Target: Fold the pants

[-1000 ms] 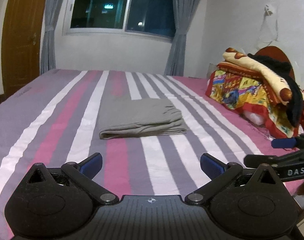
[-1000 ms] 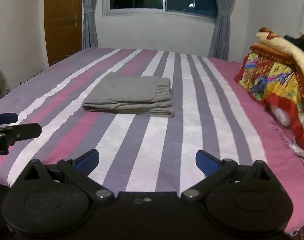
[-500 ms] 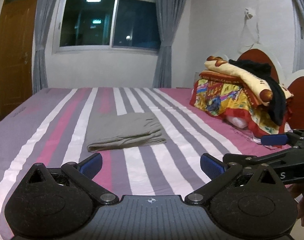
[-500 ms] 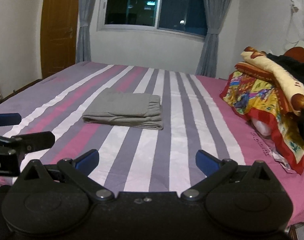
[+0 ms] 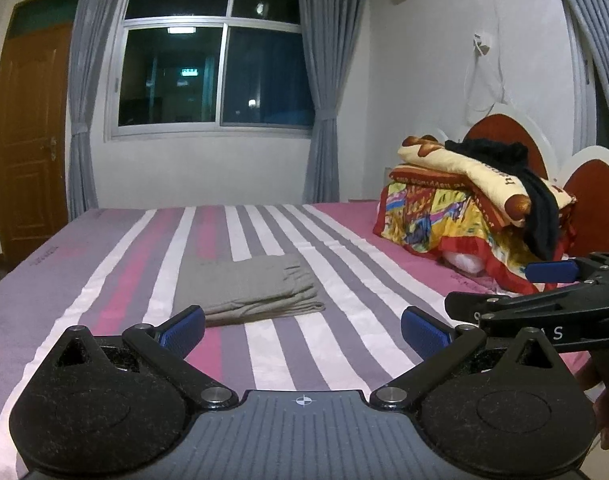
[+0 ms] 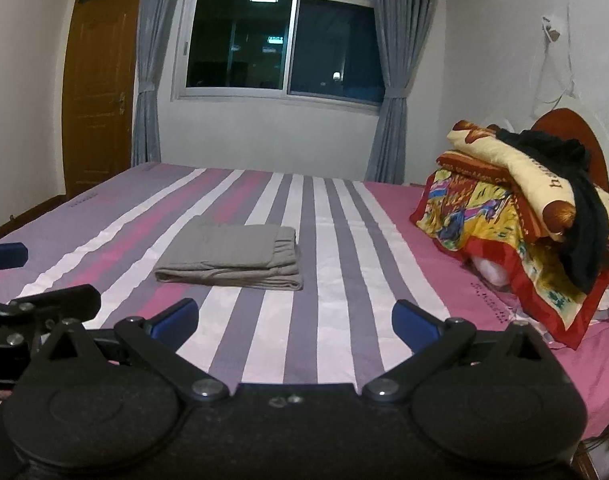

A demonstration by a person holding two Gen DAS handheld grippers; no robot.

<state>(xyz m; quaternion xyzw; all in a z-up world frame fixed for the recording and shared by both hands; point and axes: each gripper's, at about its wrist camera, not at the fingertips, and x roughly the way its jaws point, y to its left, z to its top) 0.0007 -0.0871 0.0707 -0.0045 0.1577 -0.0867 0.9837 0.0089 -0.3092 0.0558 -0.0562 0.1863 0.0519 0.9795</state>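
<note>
Grey cloth, the pants [image 5: 246, 289], is seen folded into a flat, neat packet on the striped bed [image 5: 344, 280], left of centre in the left wrist view and likewise left of centre in the right wrist view [image 6: 232, 258]. Since a second ago both cameras have been raised and drawn back: more wall and window are now shown, and the packet lies lower and farther off in each frame, its shape unchanged. The left gripper [image 5: 302, 326] is held clear of the bed with its blue-tipped fingers [image 5: 184, 326] spread wide and nothing between them; the right gripper [image 6: 294, 322] is likewise spread and empty, well apart from the cloth. The pile of bedding [image 6: 516, 216] at the right of the frame is left untouched. From this retreat it is judged that the folding is finished and only withdrawal remains.
</note>
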